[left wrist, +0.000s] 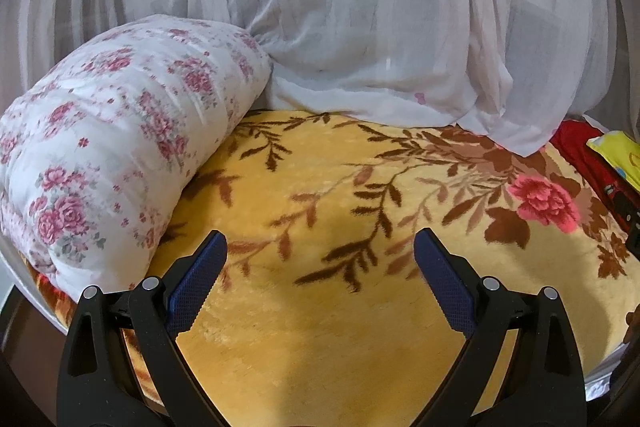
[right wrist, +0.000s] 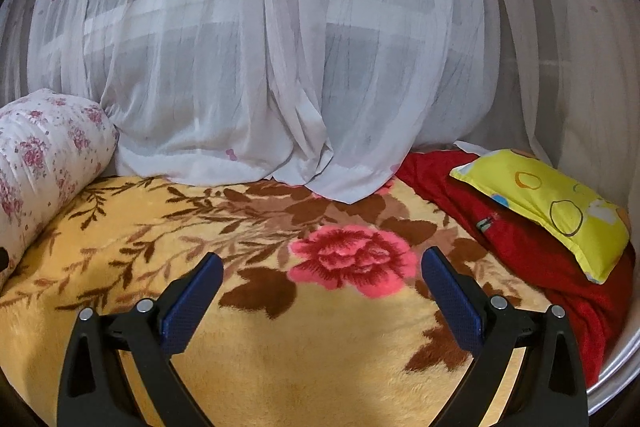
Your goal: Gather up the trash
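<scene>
No trash shows in either view. My left gripper (left wrist: 320,241) is open and empty, held above a yellow blanket (left wrist: 320,327) with brown leaves and a pink flower. My right gripper (right wrist: 322,261) is also open and empty, above the same blanket (right wrist: 280,367), with the pink flower (right wrist: 354,261) between its blue-padded fingers.
A rolled white quilt with pink roses (left wrist: 112,131) lies on the left, also in the right wrist view (right wrist: 44,155). A sheer white curtain (right wrist: 260,67) hangs behind and drapes onto the bed. A red blanket (right wrist: 520,239) and a yellow pillow (right wrist: 552,207) lie at the right.
</scene>
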{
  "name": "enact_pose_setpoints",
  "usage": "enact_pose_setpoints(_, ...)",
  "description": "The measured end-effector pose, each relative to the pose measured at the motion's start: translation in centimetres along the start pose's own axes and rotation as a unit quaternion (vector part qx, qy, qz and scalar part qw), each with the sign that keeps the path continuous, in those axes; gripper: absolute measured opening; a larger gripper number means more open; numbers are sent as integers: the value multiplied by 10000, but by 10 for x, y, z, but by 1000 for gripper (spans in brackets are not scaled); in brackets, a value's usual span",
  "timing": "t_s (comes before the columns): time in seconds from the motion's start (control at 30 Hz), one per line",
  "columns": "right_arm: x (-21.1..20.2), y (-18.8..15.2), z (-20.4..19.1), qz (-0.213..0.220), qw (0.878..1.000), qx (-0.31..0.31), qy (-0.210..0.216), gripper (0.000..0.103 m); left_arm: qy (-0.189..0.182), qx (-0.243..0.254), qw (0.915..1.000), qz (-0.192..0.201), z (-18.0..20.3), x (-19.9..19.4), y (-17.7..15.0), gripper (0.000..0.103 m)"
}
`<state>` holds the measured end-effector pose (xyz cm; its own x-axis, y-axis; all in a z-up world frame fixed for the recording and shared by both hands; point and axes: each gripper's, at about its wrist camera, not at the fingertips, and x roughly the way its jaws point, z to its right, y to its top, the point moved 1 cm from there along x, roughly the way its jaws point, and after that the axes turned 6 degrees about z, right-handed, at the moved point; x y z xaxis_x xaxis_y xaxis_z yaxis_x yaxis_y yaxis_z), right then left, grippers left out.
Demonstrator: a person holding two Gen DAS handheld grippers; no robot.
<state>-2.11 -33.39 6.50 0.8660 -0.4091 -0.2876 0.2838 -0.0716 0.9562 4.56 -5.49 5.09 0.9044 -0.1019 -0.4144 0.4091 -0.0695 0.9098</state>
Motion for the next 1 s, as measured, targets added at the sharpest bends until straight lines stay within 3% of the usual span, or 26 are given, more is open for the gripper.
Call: enact_pose_setpoints(1.0, 32, -14, -2, -107, 9998, -141, -59, 98, -46, 57, 9999, -132, 14, 34, -1, 92)
